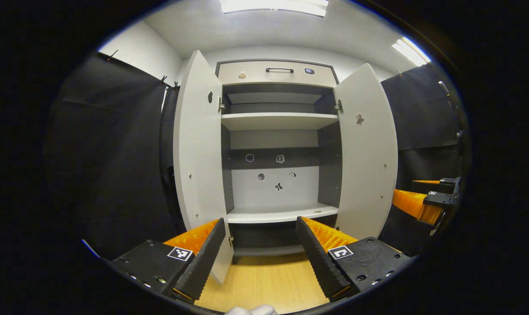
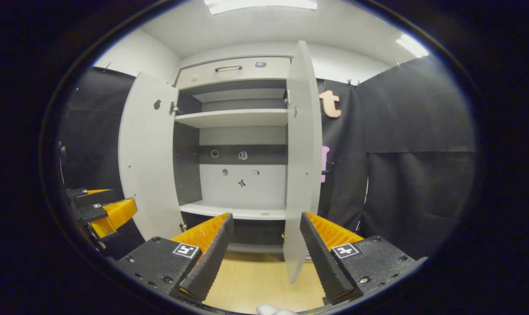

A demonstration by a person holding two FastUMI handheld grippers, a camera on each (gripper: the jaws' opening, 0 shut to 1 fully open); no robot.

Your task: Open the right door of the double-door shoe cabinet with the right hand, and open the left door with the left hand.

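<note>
Left gripper view: left gripper point(image 1: 260, 253) at 6 o'clock, spread wide, gripping nothing; shoe cabinet point(image 1: 276, 153) dead ahead, left door point(image 1: 198, 162) swung out at 9 o'clock, right door point(image 1: 366, 153) at 3 o'clock, right gripper point(image 1: 428, 199) far off at 4 o'clock

Right gripper view: right gripper point(image 2: 266, 251) at 6 o'clock, equally wide and empty, just short of the right door's edge, seen end-on; left door broadside at 9 o'clock. Both doors apparently open; best finished by drawing straight back, clear of the door edges, jaws kept apart
</note>
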